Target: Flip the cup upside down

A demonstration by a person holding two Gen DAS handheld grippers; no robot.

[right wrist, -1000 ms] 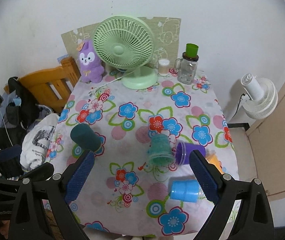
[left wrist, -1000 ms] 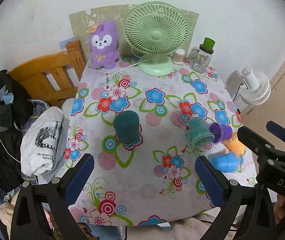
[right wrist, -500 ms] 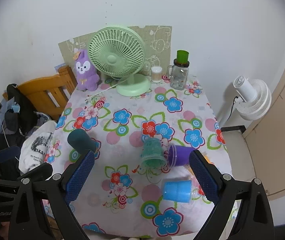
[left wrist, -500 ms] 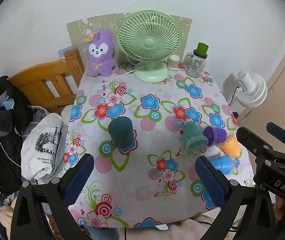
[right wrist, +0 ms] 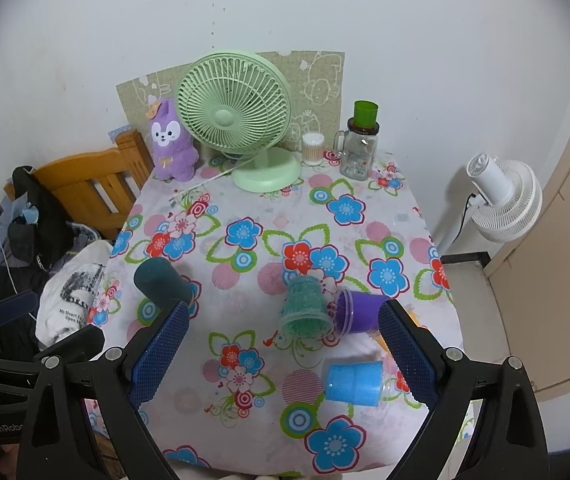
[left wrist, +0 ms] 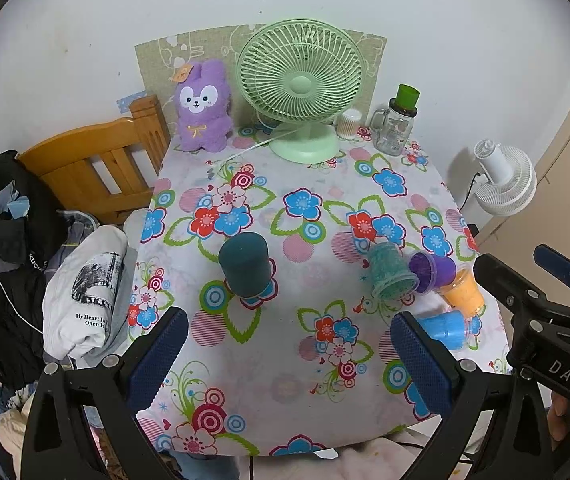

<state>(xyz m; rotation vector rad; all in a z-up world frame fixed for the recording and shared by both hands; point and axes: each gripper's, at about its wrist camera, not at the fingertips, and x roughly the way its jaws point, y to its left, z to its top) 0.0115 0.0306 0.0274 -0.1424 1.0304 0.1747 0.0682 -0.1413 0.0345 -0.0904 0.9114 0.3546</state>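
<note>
Dark teal cup (left wrist: pixel 247 269) (right wrist: pixel 161 282): standing rim-down on the floral tablecloth (left wrist: pixel 293 364) (right wrist: pixel 245 264), left of centre, nothing touching it.
Lying cups: a glittery teal cup (left wrist: pixel 390 276) (right wrist: pixel 305 307), purple cup (left wrist: pixel 431 270) (right wrist: pixel 359 312), orange cup (left wrist: pixel 463 290) and blue cup (left wrist: pixel 445 331) (right wrist: pixel 353 382) are lying on their sides in a cluster at the right; teal and purple are touching.
Left gripper (left wrist: pixel 285 358): hovering above the near edge, fingers spread wide, gripping nothing.
Right gripper (right wrist: pixel 283 350): hanging over the lying cups, fingers wide apart, empty.
Back edge: green fan (left wrist: pixel 301 84) (right wrist: pixel 233 114), purple plush bunny (left wrist: pixel 204 106) (right wrist: pixel 171 146) and glass jar (left wrist: pixel 397 128) (right wrist: pixel 359 152) are standing along the wall.
</note>
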